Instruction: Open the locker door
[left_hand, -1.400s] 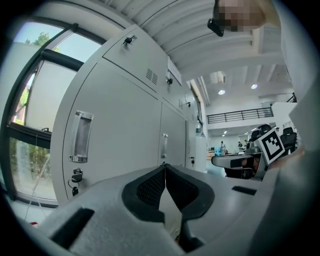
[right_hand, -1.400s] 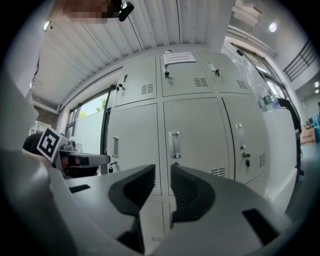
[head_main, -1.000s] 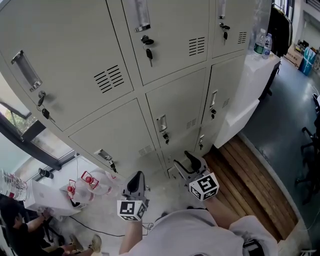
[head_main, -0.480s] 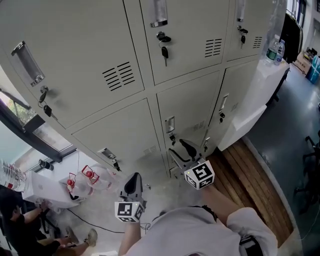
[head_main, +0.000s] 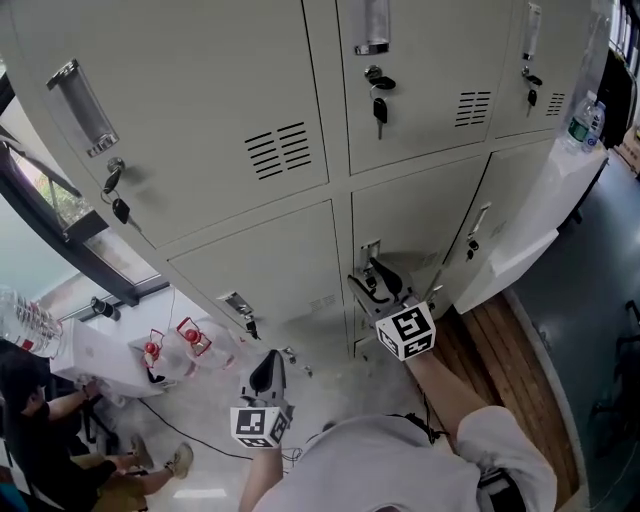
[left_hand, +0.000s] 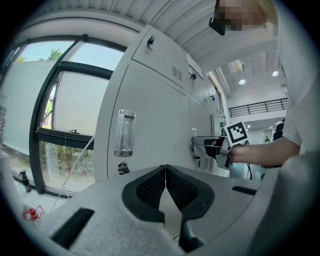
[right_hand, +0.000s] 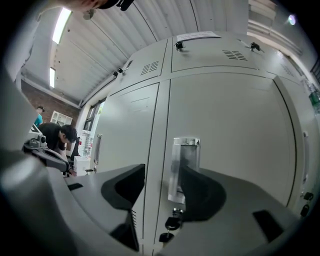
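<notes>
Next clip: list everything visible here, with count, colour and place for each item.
Locker doors: six in the head view, pale grey, ahead, all shut.
Keys: several, black heads, hanging from the locks.
Door handle: one, clear, seen between the right claw's jaws.
Water bottles: two, clear, on the white counter, right.
Red items: two, on the white table, lower left.
Seated person: one, dark top, lower left.
Right claw: open, at the lower middle door.
Left claw: shut, empty, held low.

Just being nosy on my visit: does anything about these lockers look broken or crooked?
Nothing stands out. The locker doors sit shut and flush, a key hangs on one, and the open right gripper points at a handle.
</notes>
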